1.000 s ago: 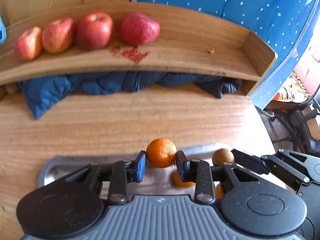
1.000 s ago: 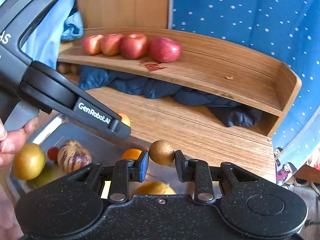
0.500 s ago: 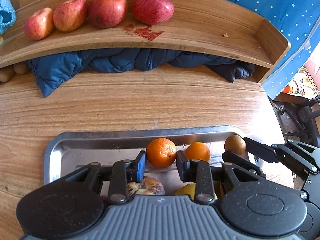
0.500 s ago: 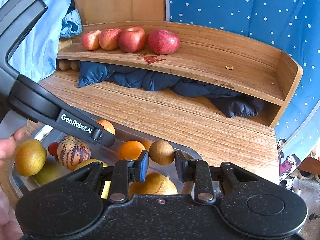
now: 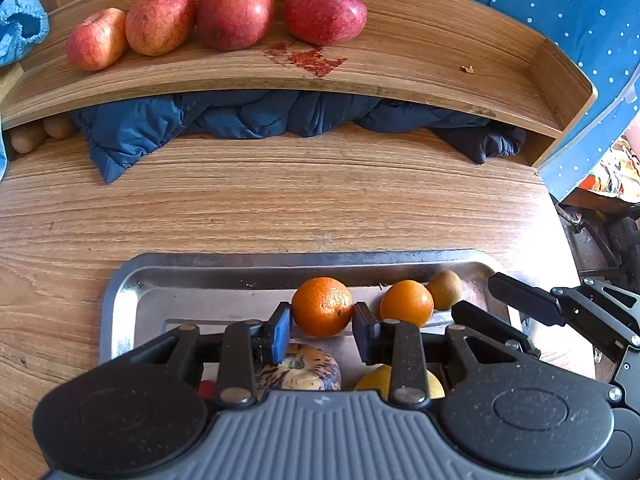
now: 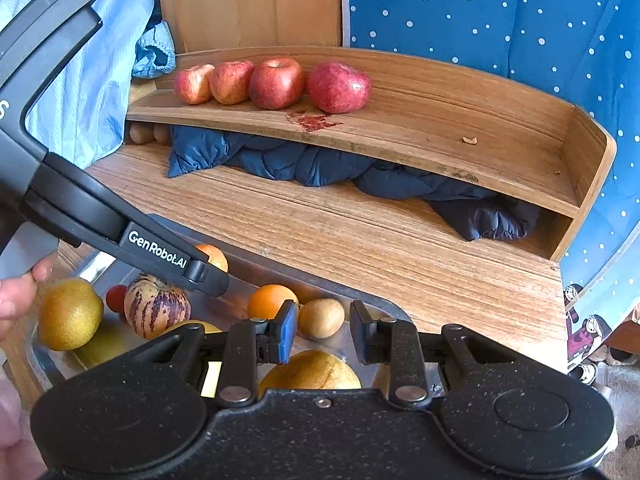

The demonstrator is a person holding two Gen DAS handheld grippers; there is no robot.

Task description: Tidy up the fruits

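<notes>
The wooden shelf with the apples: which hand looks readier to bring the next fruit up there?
Left, probably. The left gripper has its jaws shut on an orange above the tray. The right gripper has open jaws, and the kiwi sits loose between them.

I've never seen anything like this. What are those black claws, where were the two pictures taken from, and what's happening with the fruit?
No robot here: a person holds two hand grippers, each with a camera looking along its fingers. One picture is from the left gripper, clamped on an orange. The other is from the right gripper, open around a brown kiwi-like fruit. Below is a metal tray of mixed fruit on a wooden table. Four red apples sit on the shelf.
</notes>
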